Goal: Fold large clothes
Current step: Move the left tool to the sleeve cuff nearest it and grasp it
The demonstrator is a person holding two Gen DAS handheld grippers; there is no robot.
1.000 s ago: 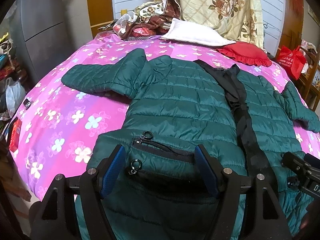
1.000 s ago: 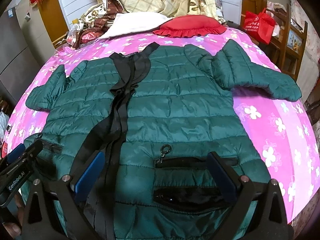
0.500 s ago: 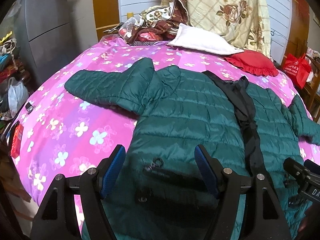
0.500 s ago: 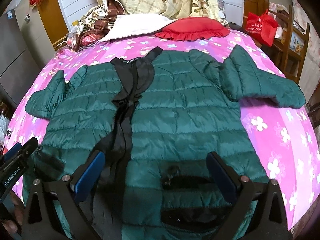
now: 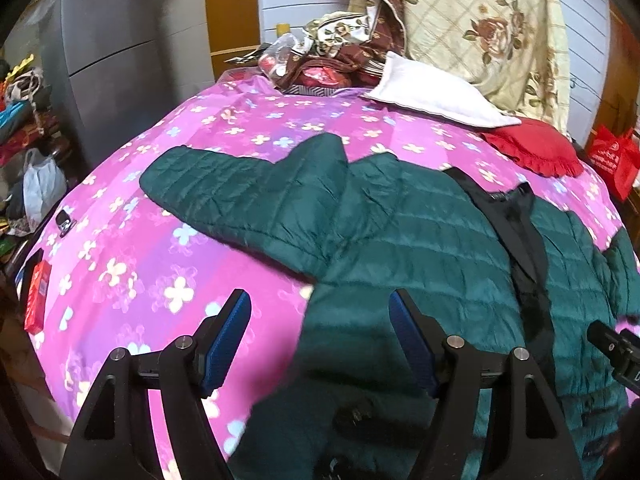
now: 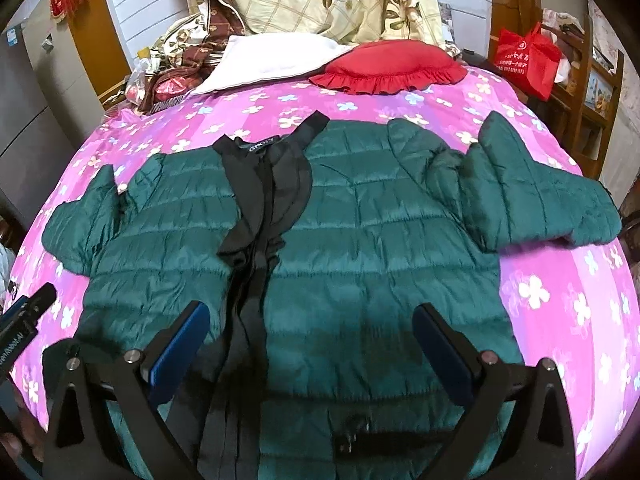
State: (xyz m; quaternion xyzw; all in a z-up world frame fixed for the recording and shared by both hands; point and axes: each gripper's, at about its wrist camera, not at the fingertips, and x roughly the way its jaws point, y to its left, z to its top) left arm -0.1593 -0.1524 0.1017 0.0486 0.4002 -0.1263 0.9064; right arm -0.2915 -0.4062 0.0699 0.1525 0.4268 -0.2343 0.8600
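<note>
Left claw (image 5: 320, 312): I have it angled down over the bed, its blue pads standing wide apart at the lower middle of the left wrist view. Nothing sits between them; the left pad is over pink sheet, the right pad over the jacket's edge.
Right claw (image 6: 310, 328): I see it also tilted downward, jaws spread wide at the bottom of the right wrist view, holding nothing. Both pads hang above the lower part of the jacket.
Other claw in view: the right one's black tip pokes in at the lower right edge of the left wrist view, and the left one's tip shows at the lower left edge of the right wrist view.
Jacket (image 6: 360, 240): a dark green quilted one, lying flat and front-up across the middle of the bed, black lining strip running down its centre, sleeves spread to either side.
Bed (image 5: 140, 264): covered by a pink flowered sheet.
Red cushion (image 6: 388, 66): upper centre, beyond the collar, apart from the jacket.
White pillow (image 5: 436, 94): just beside the red cushion, at the upper middle.
</note>
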